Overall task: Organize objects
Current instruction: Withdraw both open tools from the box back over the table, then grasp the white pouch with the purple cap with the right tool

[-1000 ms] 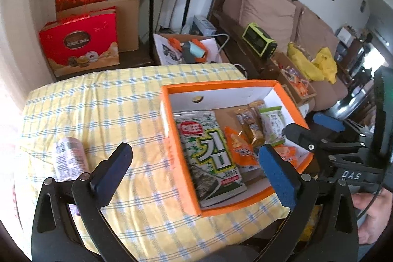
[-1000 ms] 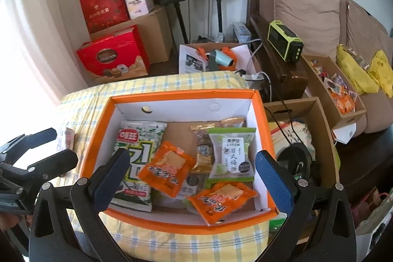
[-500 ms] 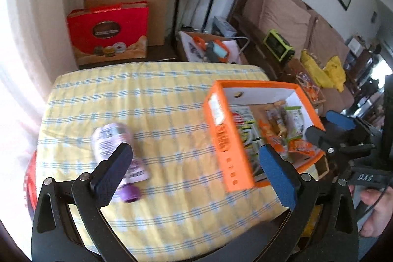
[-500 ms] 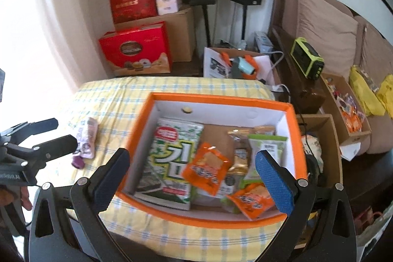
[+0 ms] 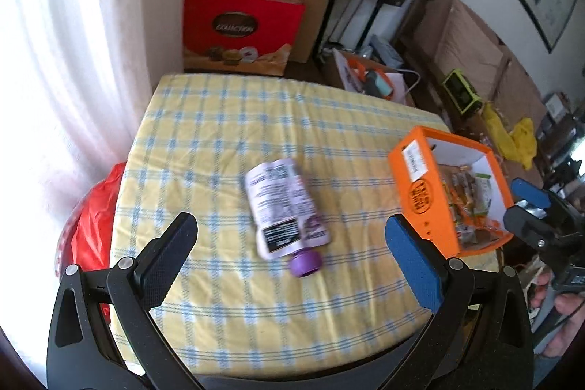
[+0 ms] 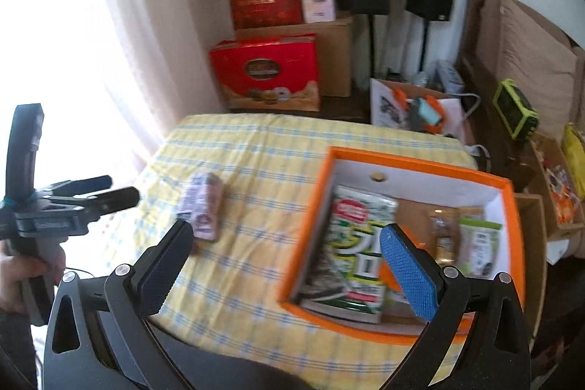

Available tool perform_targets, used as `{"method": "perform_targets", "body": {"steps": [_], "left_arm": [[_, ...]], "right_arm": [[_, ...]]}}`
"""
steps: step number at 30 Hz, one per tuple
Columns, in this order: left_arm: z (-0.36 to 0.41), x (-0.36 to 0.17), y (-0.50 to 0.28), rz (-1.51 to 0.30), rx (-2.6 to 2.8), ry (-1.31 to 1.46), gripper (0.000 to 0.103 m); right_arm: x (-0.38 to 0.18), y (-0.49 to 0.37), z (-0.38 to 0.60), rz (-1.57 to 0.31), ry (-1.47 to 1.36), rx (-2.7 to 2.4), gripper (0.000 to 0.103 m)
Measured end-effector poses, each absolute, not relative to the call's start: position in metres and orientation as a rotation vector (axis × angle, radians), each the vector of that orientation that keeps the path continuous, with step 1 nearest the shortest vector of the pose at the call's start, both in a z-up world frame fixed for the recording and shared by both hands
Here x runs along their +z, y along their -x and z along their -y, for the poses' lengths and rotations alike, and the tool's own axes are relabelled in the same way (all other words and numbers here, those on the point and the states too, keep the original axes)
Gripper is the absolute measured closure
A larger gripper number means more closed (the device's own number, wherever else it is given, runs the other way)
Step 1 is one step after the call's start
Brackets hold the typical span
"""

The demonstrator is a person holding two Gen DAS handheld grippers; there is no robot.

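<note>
Swinging away from the orange box, the left wrist view now centres on the pouch, which a second ago sat at the lower left edge of that frame. Nearest the lens, the left gripper (image 5: 290, 245) has its fingers spread wide and empty, and the purple-capped pouch (image 5: 283, 207) lies flat on the yellow checked tablecloth (image 5: 219, 119) just beyond and between them, in the middle of the frame. Its long axis runs roughly along the line of sight, tilted slightly, with the purple cap (image 5: 306, 264) at the near end pointing toward the fingers, so a grasp would close across its width. The right gripper (image 6: 285, 253), also spread and holding nothing, hovers over the near edge of the table, the pouch off to its left behind the dark finger. The left gripper looks the nearer and better aligned, so the pick is probably its job. Farther right, the orange box (image 6: 420, 159) holds a green seaweed pack (image 6: 351, 243) and other snack packets, well apart from the pouch.
</note>
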State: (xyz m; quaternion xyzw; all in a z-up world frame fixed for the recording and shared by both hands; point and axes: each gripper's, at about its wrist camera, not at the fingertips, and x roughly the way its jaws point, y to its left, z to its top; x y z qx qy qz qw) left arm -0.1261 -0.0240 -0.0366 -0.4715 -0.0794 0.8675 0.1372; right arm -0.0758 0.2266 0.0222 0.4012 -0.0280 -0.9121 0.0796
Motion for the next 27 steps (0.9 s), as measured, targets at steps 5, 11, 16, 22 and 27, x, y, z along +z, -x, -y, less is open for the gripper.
{"method": "perform_targets", "body": {"steps": [5, 11, 16, 22, 27], "left_arm": [[0.038, -0.052, 0.126, 0.260, 2.510, 1.388, 0.000], [0.054, -0.069, 0.131, 0.313, 2.501, 1.421, 0.000], [0.069, -0.082, 0.135, 0.361, 2.491, 1.449, 0.000], [0.084, -0.098, 0.141, 0.434, 2.481, 1.488, 0.000], [0.085, -0.104, 0.144, 0.471, 2.465, 1.482, 0.001]], "right_arm": [[0.017, 0.083, -0.204, 0.101, -1.203, -2.670, 0.000], [0.009, 0.084, -0.180, 0.079, -1.187, -2.630, 0.000], [0.001, 0.085, -0.159, 0.073, -1.156, -2.591, 0.000], [-0.011, 0.096, -0.140, 0.096, -1.159, -2.543, 0.000], [-0.022, 0.116, -0.138, 0.110, -1.195, -2.580, 0.000]]}}
